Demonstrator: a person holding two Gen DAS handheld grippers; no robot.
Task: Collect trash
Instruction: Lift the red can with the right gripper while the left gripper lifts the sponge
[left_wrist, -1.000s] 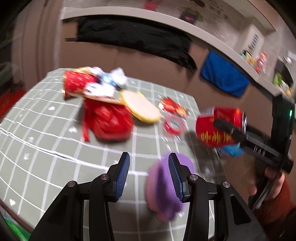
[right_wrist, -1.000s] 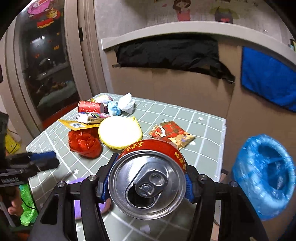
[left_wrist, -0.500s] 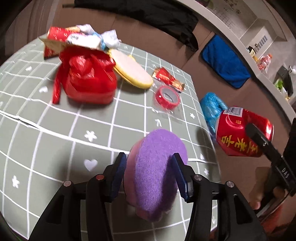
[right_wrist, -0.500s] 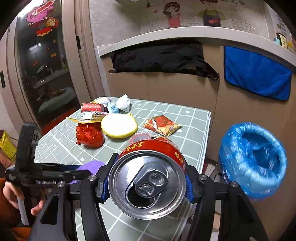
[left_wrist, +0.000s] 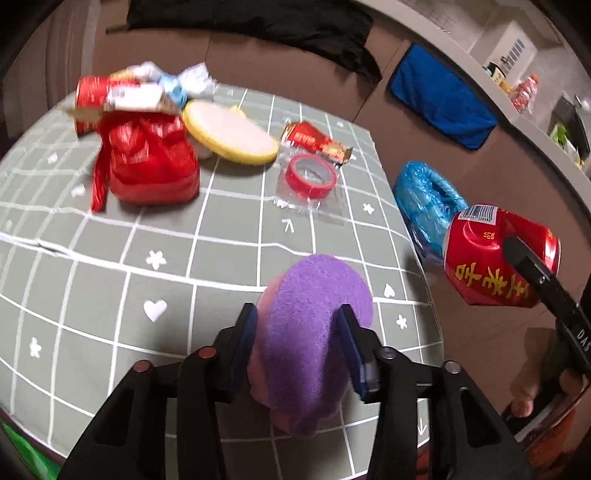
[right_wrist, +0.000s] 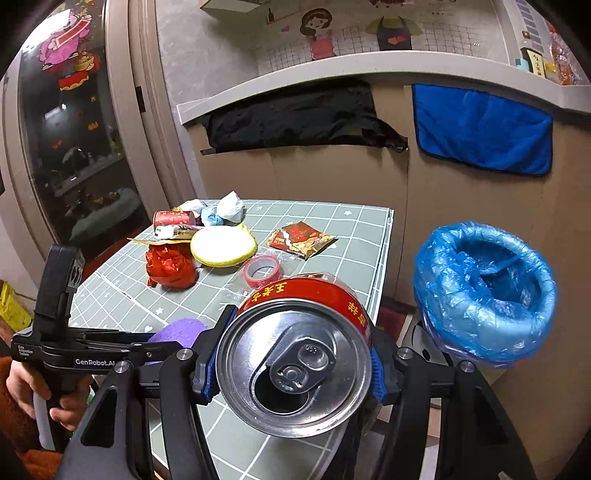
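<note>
The left gripper (left_wrist: 295, 350), low in the left wrist view, is closing its jaws around a purple sponge pad (left_wrist: 314, 325) that sits on the table (left_wrist: 110, 258) near its right edge; the blue pads look to be touching the pad's sides. The right gripper (right_wrist: 295, 365) is clamped on an opened red can (right_wrist: 295, 358), held off the table's right edge at lower centre of its own view. To the right of it stands the blue-lined bin (right_wrist: 484, 291), well apart from the can.

Judging by what lies about, the job is at an early stage. Toward the upper left of the table wait a red crumpled bag (left_wrist: 151, 166), a yellow round pad (left_wrist: 229, 133), a red tape roll (left_wrist: 310, 175), a snack wrapper (left_wrist: 317, 142), and a heap of tissues and packets (left_wrist: 147, 88).
</note>
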